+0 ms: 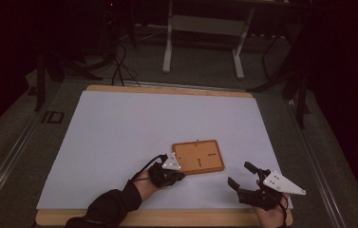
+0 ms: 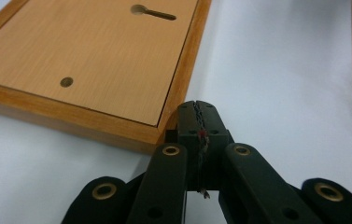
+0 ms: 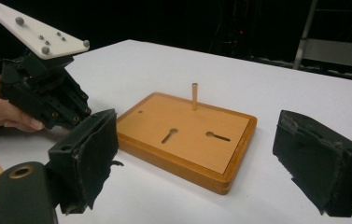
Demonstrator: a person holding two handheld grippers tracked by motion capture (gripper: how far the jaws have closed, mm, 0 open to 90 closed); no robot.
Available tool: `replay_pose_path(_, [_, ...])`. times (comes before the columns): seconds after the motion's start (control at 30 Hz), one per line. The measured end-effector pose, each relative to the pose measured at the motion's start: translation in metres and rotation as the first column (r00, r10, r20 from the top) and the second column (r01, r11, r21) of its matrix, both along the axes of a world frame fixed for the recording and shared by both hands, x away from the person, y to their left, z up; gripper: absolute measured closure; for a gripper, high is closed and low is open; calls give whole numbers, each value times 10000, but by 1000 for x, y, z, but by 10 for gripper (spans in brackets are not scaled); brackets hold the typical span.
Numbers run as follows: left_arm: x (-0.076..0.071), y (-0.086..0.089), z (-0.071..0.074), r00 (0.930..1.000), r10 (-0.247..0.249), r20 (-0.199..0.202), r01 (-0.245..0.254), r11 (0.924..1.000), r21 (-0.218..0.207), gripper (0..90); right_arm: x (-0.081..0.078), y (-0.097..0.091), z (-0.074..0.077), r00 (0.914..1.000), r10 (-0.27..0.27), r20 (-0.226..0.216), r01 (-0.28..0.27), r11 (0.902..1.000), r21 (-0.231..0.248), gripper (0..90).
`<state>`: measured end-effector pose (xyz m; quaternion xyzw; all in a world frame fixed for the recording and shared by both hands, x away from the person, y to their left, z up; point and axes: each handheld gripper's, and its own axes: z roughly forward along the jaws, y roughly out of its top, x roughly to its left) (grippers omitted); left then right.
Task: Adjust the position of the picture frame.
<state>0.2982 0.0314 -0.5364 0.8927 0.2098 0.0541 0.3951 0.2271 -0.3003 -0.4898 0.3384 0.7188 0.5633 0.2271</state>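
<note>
High view showed a rectangular orange-brown wooden board (image 1: 198, 156) with keyhole slots and a thin upright peg (image 3: 194, 96), lying on a white sheet (image 1: 134, 128) near the table's front edge. Left gripper (image 2: 197, 109), jaws pressed together, rested against the board's near corner. Right gripper (image 1: 241, 175), jaws spread wide, stood apart to the board's right.

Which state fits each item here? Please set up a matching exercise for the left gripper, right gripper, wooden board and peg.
Things:
1. left gripper
2. right gripper
3. wooden board
4. peg

States:
A. lying flat on the white sheet
B. jaws wide open
C. standing upright
D. jaws shut, at the board's corner

Pairs: 1-D, 2-B, 3-A, 4-C
</note>
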Motion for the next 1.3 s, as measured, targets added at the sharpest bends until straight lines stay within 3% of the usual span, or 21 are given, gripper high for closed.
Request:
replay_pose_path(0.37, [11, 5, 1, 9994, 338, -2, -338, 9994, -34, 900, 3, -1, -2, 9991, -4, -414, 7, 10000, 72, 113])
replay_pose_path(0.53, [14, 7, 0, 9992, 411, -22, -411, 9991, -68, 900, 2, -2, -1, 9993, 71, -358, -65, 9999, 145, 116])
replay_pose_path(0.83, [16, 9, -1, 9992, 400, -45, -400, 9992, -78, 900, 4, -1, -3, 9996, 5, -268, -13, 9995, -307, 134])
replay_pose_path(0.93, [14, 11, 0, 9994, 298, -188, -304, 9989, -347, 899, 4, -1, -4, 9998, 73, -161, -78, 9994, -325, 137])
replay_pose_path(1.1, [9, 13, 10, 9997, 190, -165, -202, 9972, -722, 791, 5, -2, -4, 9997, 242, 10, -242, 9994, -230, 141])
replay_pose_path(1.17, [8, 14, 14, 9996, 289, -14, -289, 9964, -796, 736, 5, -2, -4, 9995, 303, -3, -303, 9994, -163, 141])
replay_pose_path(1.3, [12, 20, 20, 9992, 384, -100, -393, 9921, -1189, 677, 4, -2, -4, 9994, 328, -101, -329, 9994, -102, 142])
